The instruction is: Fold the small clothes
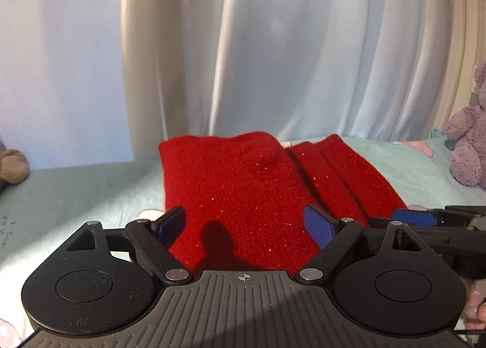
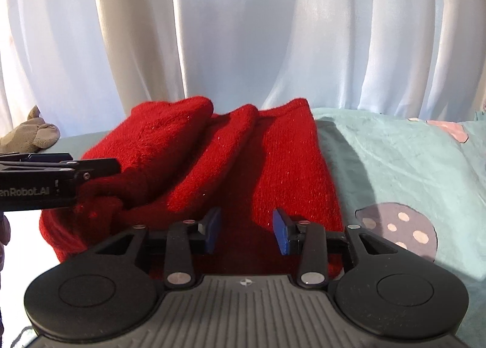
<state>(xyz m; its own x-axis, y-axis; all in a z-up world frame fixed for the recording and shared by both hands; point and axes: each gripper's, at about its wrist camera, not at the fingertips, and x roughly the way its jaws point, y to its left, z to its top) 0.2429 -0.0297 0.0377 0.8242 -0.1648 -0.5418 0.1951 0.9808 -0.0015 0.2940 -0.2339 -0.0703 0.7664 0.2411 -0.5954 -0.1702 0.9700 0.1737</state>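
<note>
A red knitted garment with a faint glitter in the yarn lies folded on a pale mint bedsheet. In the left wrist view it fills the middle of the frame, its folded layers showing as ridges toward the right. The left gripper sits low over its near edge with the jaws spread wide; the blue pads stand apart on either side of the knit and do not press it.

In the right wrist view the same garment runs from centre left to centre, bunched in thick rolls at the left and flatter at the right. The right gripper hovers over its near edge, jaws partly apart, the red fabric showing between the pads without being pinched. The left gripper enters this view from the left edge as a black bar just over the rolled part.

White curtains hang behind the bed. A purple plush toy sits at the right edge of the left wrist view, and a grey plush toy lies at the left in the right wrist view. The sheet bears a spotted mushroom print at the lower right.
</note>
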